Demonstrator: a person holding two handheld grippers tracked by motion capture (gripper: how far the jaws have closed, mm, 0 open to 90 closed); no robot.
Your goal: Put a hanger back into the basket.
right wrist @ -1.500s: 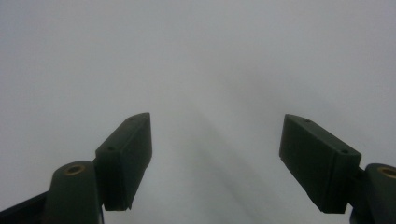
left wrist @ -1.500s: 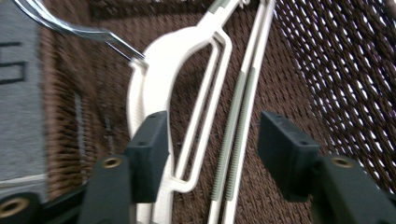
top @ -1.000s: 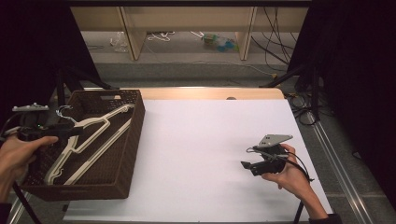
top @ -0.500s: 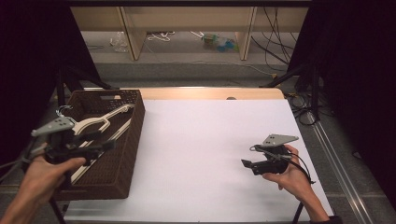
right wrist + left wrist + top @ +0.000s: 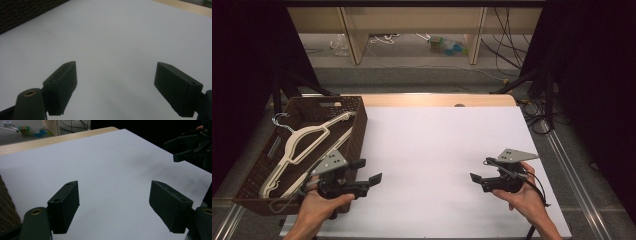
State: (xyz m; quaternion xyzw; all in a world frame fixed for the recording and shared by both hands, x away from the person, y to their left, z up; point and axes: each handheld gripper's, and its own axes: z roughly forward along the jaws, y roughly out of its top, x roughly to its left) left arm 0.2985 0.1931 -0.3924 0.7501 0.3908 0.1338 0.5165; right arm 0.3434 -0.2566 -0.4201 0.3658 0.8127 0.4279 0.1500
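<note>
While both grippers sit low over the white table sheet (image 5: 437, 150), neither has anything in it. Left gripper (image 5: 368, 172), held in the left hand (image 5: 319, 205) at the near left, points right across the sheet just beside the basket's near corner; its jaws have just been opening and stand wide apart, nothing between them, only bare white surface in the left gripper view (image 5: 113, 205). Right gripper (image 5: 479, 170), in the right hand (image 5: 524, 197) at the near right, points left toward the other one; its jaws have also just been opening, now spread wide and empty, again only plain sheet between them in the right gripper view (image 5: 115, 87). The two grippers are well apart, facing each other across the middle of the sheet. Jaw pads are matte black, blocky, flat-faced wedges with small screw holes, on arms with brass-coloured pivot bushings; each gripper carries a grey three-cornered plate on top and trails a black cable. Nearest things to the left gripper: a dark brown woven basket (image 5: 357, 107), rectangular, open-weave plastic or wicker look, sitting at the left edge of the table, partly off the white sheet. Inside it lie cream-coloured clothes hangers (image 5: 307, 140), smooth, thin, triangular frames, stacked slanted along the basket's length, with a metal hook (image 5: 279, 120) sticking up at the far left rim. White sheet is smooth and matte; a light wooden table edge (image 5: 437, 100) shows along its far side.
</note>
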